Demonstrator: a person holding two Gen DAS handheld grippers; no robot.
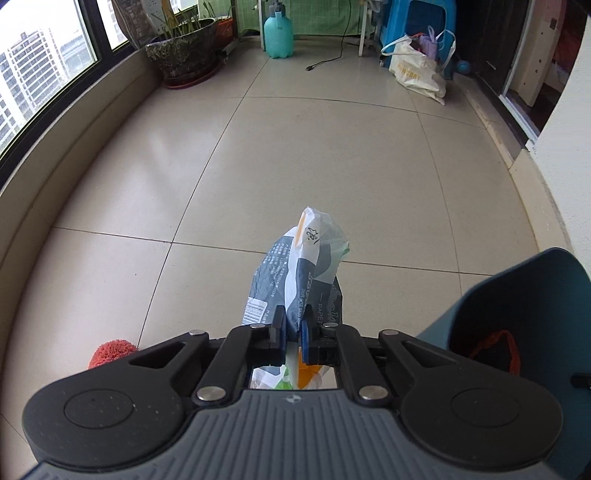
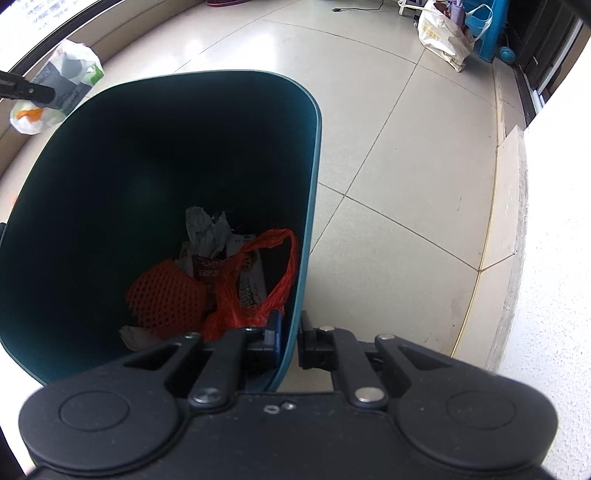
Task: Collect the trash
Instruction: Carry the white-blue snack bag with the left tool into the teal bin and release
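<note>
My left gripper (image 1: pixel 293 341) is shut on a crumpled plastic wrapper (image 1: pixel 299 273), white, grey and green, held above the tiled floor. The same wrapper (image 2: pixel 66 77) shows at the upper left of the right wrist view, left of the bin. My right gripper (image 2: pixel 290 341) is shut on the rim of a teal trash bin (image 2: pixel 308 206). The bin (image 1: pixel 517 295) sits at the right edge of the left wrist view. Inside lie an orange plastic bag (image 2: pixel 255 284), an orange foam net (image 2: pixel 166 295) and crumpled paper (image 2: pixel 205 229).
A red fluffy object (image 1: pixel 110 352) lies on the floor at lower left. A potted plant (image 1: pixel 183 51), a teal spray bottle (image 1: pixel 279 33), a black cable (image 1: pixel 328 59) and a white shopping bag (image 1: pixel 417 70) stand at the far end. A window ledge (image 1: pixel 74 122) runs along the left.
</note>
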